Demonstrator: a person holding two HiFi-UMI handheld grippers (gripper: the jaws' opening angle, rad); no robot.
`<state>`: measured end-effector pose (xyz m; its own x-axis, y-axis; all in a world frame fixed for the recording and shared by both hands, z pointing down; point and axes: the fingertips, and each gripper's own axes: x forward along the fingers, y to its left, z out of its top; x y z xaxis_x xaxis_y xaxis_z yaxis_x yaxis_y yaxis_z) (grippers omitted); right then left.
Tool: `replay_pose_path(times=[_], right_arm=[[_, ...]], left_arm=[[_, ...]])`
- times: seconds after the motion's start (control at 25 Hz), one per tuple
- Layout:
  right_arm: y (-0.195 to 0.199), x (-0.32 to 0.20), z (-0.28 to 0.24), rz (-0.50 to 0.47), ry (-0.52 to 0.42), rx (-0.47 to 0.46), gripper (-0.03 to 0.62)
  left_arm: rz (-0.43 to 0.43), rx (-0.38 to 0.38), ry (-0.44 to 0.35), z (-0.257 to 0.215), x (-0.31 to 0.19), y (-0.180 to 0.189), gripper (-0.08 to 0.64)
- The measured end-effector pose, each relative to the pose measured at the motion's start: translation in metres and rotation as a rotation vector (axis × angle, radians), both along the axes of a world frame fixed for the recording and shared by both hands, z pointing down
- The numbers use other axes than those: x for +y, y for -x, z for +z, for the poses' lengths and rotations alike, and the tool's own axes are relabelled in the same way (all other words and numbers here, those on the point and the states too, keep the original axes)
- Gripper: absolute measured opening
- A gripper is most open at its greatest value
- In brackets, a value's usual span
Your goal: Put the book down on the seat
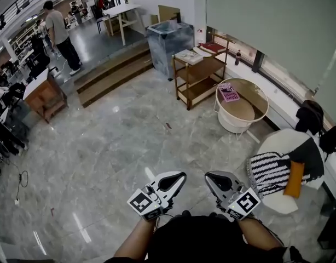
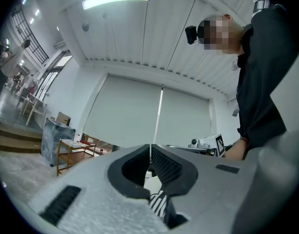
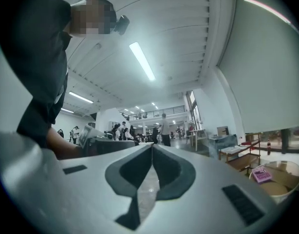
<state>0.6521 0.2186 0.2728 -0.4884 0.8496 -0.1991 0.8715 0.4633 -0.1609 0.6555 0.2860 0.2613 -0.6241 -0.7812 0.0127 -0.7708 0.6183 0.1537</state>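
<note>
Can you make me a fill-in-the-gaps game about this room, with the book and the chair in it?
1. The colour of the book on the round table is ____.
2. The left gripper and the right gripper hold nothing, and the jaws of both are ____.
3. The colour of the cushion on the white seat is ____.
4. The blanket beside the cushion has black and white ____.

Missing words: pink, shut, orange, stripes.
</note>
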Motion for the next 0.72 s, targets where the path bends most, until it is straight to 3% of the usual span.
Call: replay_pose_path(times=[0.36,0.56,0.72], right_arm=[[0.004,-0.026,0.01,0.104,-0.024,0.04,0.031],[0.027,-0.04,0.028,0.146,-0.05,0.106,0.031],[0.059,-0.043,0.033,0.131,-0.037,0.099,0.031]], left_arm=[[0.076,0.038,-0.024,0.017,-0.003,0.014,0.031],[0.123,0.063,-0.033,0.025,-0.017,0.036,0.031],[0.15,0.078,-0.007,0.032,-0.029,0.065,0.031]])
